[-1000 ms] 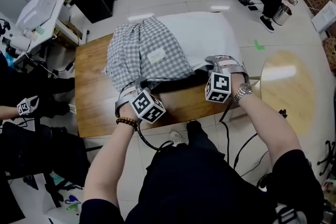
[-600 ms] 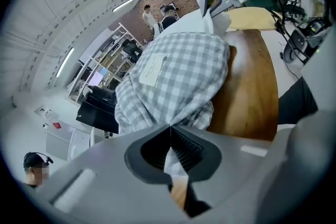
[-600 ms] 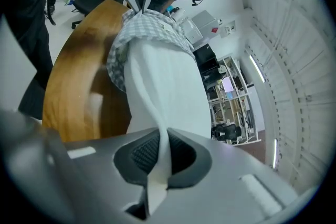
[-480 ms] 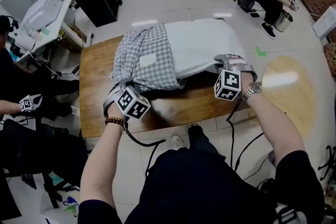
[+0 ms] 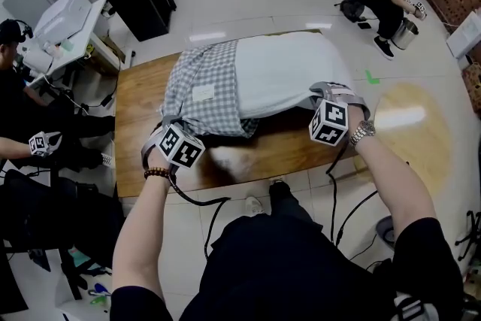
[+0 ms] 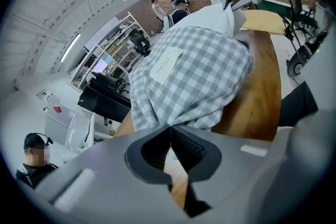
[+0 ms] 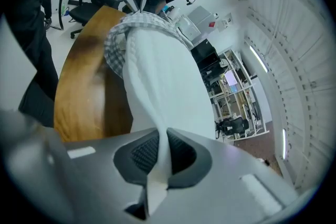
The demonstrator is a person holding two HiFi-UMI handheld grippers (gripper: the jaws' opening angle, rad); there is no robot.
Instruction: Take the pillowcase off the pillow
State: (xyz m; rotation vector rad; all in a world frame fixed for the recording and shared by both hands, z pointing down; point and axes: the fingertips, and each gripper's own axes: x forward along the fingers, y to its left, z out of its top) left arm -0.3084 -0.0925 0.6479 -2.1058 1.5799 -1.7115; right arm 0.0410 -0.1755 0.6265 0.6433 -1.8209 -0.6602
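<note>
Left tool (image 6: 169,131): I pinch the checked pillowcase (image 6: 194,76) edge.
Right tool (image 7: 161,139): I pinch the white pillow (image 7: 163,81).

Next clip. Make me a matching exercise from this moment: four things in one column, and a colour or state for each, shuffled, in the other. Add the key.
Things:
1. pillowcase
2. pillow
3. table
4. left gripper

Colour or state:
A. brown wood
B. shut on checked cloth
C. plain white
D. grey-and-white check

Pairs: 1-D, 2-C, 3-A, 4-B
</note>
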